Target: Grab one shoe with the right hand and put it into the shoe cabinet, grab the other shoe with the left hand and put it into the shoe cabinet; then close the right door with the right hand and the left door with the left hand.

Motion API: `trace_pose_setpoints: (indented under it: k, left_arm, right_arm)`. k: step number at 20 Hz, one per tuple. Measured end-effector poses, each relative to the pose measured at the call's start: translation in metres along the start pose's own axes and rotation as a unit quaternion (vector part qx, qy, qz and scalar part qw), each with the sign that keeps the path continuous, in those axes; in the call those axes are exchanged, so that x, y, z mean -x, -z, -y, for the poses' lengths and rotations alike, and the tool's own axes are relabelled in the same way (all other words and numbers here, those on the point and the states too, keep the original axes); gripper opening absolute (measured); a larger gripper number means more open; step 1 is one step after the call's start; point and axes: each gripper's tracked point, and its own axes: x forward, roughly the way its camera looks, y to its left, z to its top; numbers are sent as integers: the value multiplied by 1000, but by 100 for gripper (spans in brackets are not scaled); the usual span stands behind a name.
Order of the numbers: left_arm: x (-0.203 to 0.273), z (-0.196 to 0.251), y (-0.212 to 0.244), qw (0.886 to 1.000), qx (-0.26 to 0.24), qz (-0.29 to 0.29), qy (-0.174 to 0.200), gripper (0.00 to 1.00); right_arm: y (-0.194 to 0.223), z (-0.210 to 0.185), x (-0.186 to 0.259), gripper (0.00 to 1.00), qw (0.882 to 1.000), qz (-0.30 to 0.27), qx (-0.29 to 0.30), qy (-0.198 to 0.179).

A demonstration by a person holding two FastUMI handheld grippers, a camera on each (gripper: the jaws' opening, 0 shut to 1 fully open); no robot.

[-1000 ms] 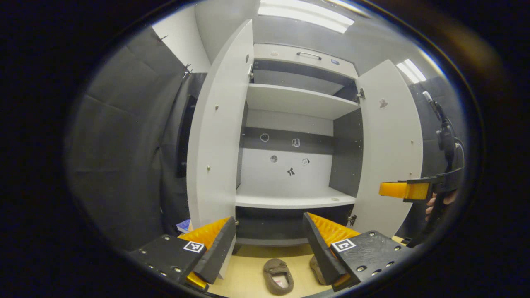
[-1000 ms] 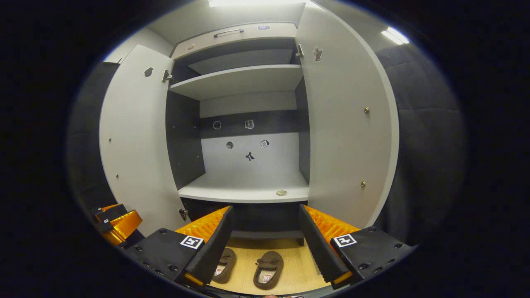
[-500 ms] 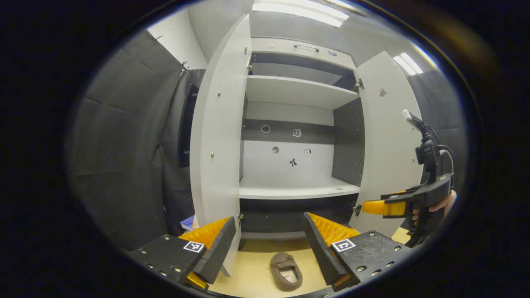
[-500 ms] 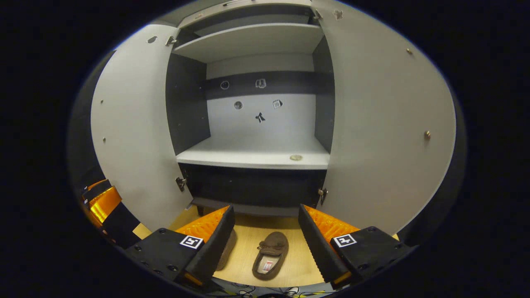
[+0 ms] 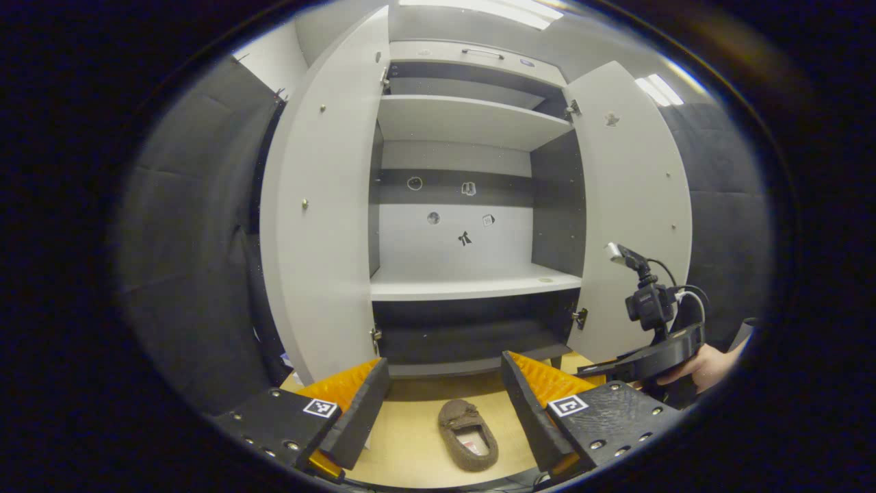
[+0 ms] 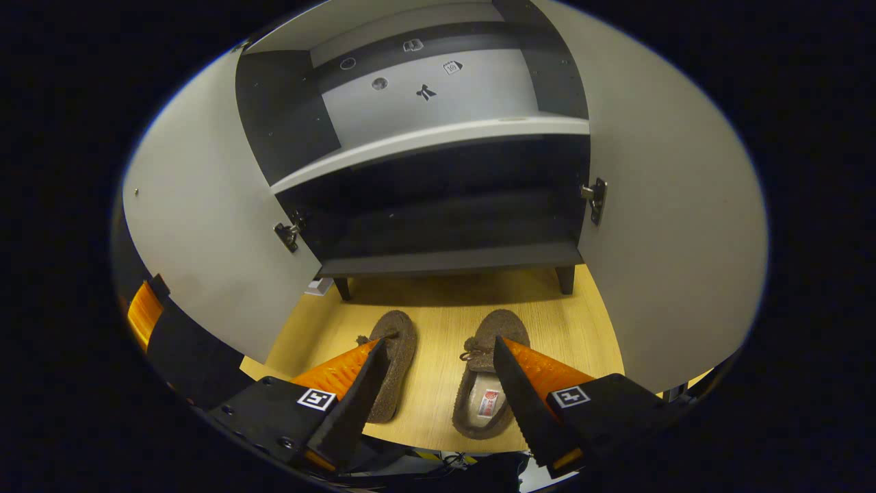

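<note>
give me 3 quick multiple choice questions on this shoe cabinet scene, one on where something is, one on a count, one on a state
1. Where are the shoes?
A. on the middle shelf
B. on the floor in front of the cabinet
C. held in a gripper

2. How many shoes lie on the floor in the right gripper view?
A. one
B. two
C. three

3. How do the cabinet doors stand?
A. both open
B. both shut
C. one open, one shut

Answers:
1. B: the left shoe and the right shoe lie on the wooden floor before the cabinet, and the right gripper hangs open above them.
2. B: a pair lies side by side.
3. A: the left door and the right door both swing wide, showing the shelves.
</note>
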Motion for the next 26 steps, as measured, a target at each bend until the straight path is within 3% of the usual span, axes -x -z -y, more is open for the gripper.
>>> trace_pose_setpoints:
  k: [4,8,10,14,18,20,23,26]
  left_arm:
    - [-4,7,5,1000,5,-7,9,95]
    - [-6,11,13,1000,13,-13,10,92]
    - [-2,11,22,1000,17,-21,10,95]
    - [-1,9,37,999,23,-35,9,95]
    - [2,1,42,999,24,-36,-4,95]
    - [4,-4,44,999,26,-36,-12,95]
    - [7,-11,50,999,20,-41,-23,95]
    - [11,-13,54,999,8,-44,-26,95]
  right_arm:
    - [34,-2,-17,98,999,-44,-17,-10]
    - [65,5,-36,97,997,-74,6,5]
    - [75,7,-53,97,996,-85,20,11]
    - [85,25,-89,97,992,-83,70,57]
    - [98,46,-117,96,979,-105,130,112]
    - [104,51,-124,88,973,-121,156,122]
    - [100,62,-126,87,967,-119,162,154]
    - [99,63,-126,48,972,-121,131,152]
